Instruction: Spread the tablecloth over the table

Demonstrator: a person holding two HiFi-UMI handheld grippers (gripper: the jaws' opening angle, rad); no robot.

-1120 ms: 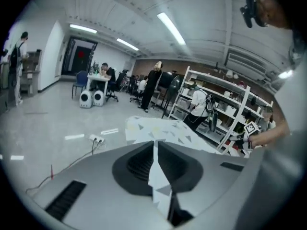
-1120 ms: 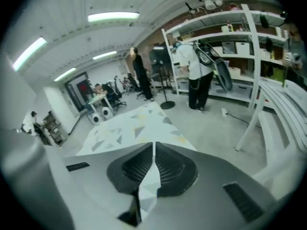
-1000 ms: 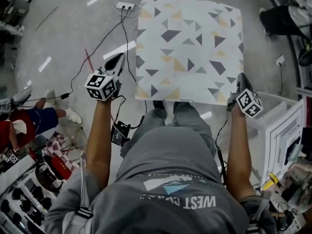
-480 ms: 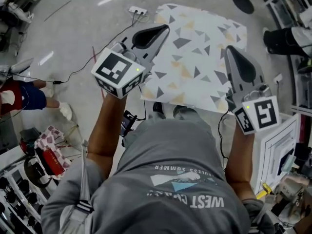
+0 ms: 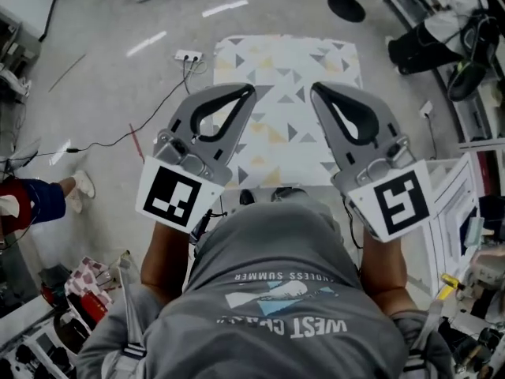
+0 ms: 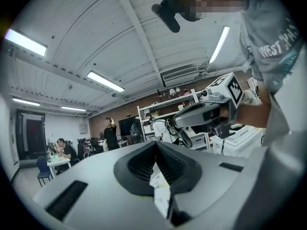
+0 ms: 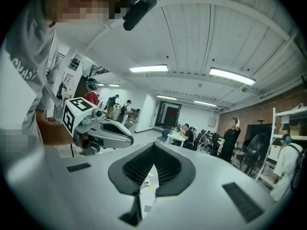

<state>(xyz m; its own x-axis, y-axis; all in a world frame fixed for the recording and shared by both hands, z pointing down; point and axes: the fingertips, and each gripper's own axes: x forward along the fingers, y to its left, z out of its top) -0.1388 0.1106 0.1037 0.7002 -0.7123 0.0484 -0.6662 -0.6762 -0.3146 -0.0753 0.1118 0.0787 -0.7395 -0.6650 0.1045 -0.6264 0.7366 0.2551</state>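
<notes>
Left gripper (image 5: 246,93) and right gripper (image 5: 318,90) are up close under the head camera, side by side, tips pointing away from the person. Both sets of jaws are pressed together with nothing clamped; only pale background shows through the slot behind the tips. The tablecloth (image 5: 286,93) is well below them and apart from both. It lies flat over the table, a white sheet with grey and yellow triangles, covering the top corner to corner, so the table itself is hidden. Its near edge sits just ahead of the person's shoes (image 5: 247,197). Its far-left corner is near a white power strip (image 5: 187,55) on the floor (image 5: 118,93), which is glossy grey with ceiling-light glare streaks. Black cables (image 5: 150,117) run from the strip along the table's left side. A black round stand base (image 5: 347,7) sits beyond the far-right corner, and a seated person in dark trousers (image 5: 410,46) is off to that side. A white shelf unit (image 5: 454,212) stands right of the near-right corner. At far left a leg in blue shorts (image 5: 35,200) shows. The gripper views look level across the room: white beamed ceiling (image 7: 216,37) with strip lights (image 7: 230,75), brick wall (image 6: 144,110), white racking (image 6: 168,109), people at desks (image 7: 189,134), and one person standing with hands at the head (image 7: 231,138).
</notes>
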